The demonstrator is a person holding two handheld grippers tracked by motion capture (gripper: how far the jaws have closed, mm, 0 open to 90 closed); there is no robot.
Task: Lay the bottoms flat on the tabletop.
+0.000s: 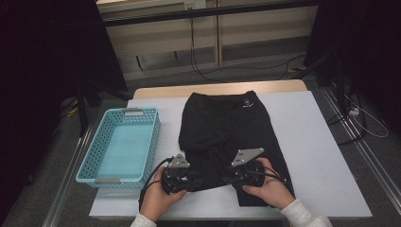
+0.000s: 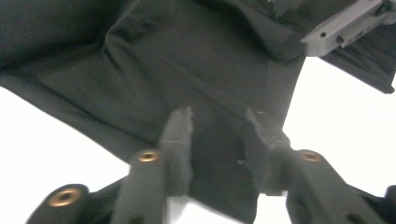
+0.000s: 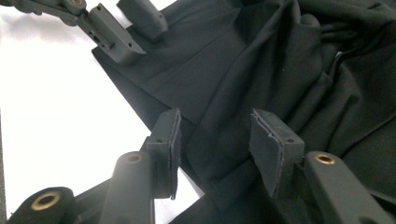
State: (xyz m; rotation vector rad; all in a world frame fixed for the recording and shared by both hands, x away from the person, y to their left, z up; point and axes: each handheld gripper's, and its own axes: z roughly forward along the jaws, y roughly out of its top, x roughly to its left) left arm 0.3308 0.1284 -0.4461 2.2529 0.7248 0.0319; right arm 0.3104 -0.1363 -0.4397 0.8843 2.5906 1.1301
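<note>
A black garment (image 1: 222, 123) with a small white logo lies spread on the white table (image 1: 312, 142), its near end bunched into folds. My left gripper (image 1: 196, 182) rests at the garment's near left edge. In the left gripper view its jaws (image 2: 218, 121) stand apart over the dark cloth (image 2: 196, 70), with a gap between the pads. My right gripper (image 1: 228, 179) faces it from the right. In the right gripper view its jaws (image 3: 217, 123) are spread wide over the wrinkled cloth (image 3: 280, 60) and grip nothing.
A light blue perforated basket (image 1: 101, 142) stands at the table's left edge and looks empty. Bare white tabletop lies right of the garment. Cables trail on the floor beyond the table (image 1: 208, 71).
</note>
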